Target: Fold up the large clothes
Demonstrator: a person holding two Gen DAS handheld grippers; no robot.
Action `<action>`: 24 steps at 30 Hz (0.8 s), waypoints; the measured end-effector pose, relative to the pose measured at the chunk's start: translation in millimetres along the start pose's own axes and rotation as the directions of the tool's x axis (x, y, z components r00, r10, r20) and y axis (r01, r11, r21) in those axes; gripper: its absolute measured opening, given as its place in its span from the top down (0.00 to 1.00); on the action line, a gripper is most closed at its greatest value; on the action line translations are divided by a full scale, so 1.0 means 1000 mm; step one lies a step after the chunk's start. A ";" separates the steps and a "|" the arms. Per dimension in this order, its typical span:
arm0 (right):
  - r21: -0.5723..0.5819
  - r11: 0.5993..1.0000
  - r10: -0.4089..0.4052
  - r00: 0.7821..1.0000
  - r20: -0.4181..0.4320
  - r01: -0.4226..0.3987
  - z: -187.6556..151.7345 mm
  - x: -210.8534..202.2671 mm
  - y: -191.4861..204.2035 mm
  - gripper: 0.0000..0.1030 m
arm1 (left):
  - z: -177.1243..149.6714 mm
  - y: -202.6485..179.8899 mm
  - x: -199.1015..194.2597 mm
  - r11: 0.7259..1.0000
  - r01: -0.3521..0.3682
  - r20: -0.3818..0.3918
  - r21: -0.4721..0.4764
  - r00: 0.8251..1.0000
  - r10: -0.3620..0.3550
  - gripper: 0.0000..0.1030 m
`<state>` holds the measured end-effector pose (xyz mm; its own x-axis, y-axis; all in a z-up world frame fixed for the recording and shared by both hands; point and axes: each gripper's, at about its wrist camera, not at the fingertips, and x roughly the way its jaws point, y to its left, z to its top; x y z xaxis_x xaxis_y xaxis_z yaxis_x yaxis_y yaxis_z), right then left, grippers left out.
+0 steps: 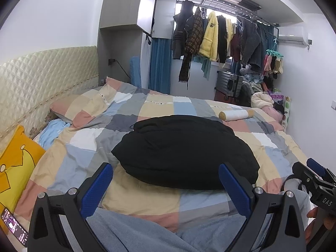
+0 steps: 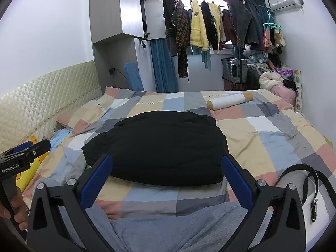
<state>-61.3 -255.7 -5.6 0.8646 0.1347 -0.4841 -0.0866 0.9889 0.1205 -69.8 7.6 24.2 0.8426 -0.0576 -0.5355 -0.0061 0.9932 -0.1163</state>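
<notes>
A black garment [image 1: 184, 151] lies folded into a thick, rounded bundle in the middle of the checked bed cover [image 1: 88, 147]; the right wrist view shows the same black garment [image 2: 155, 145] just ahead. My left gripper [image 1: 166, 174] stands open a little short of the bundle's near edge, nothing between its blue pads. My right gripper [image 2: 167, 166] is open too, pads either side of the bundle's near edge without touching it. Each gripper appears at the edge of the other's view, held by a hand [image 2: 14, 208].
A grey-blue cloth [image 2: 168, 226] lies close beneath both grippers. A white roll [image 1: 236, 114] rests beyond the bundle. A yellow pillow [image 1: 14, 168] and a phone [image 1: 14, 226] sit left; a black belt [image 2: 310, 184] lies right. Hanging clothes [image 1: 210, 35] and a suitcase [image 1: 230, 84] fill the far wall.
</notes>
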 end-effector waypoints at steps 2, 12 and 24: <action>-0.005 1.000 0.002 1.000 -0.006 -0.002 -0.001 0.000 0.001 0.00 | 0.000 0.000 -0.002 1.000 0.001 0.003 -0.001 1.000 -0.001 0.01; -0.004 1.000 0.002 1.000 -0.011 -0.002 -0.003 0.001 0.003 0.00 | -0.001 0.001 -0.004 1.000 0.006 -0.002 0.000 1.000 -0.006 0.01; 0.000 1.000 0.002 1.000 -0.011 -0.002 -0.002 -0.001 0.003 0.00 | 0.001 0.000 -0.008 1.000 0.008 0.002 0.006 1.000 -0.008 0.01</action>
<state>-63.6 -252.4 -6.5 0.8588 0.1373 -0.4936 -0.0881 0.9887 0.1217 -75.7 7.9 29.5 0.8435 -0.0651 -0.5332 0.0035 0.9933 -0.1157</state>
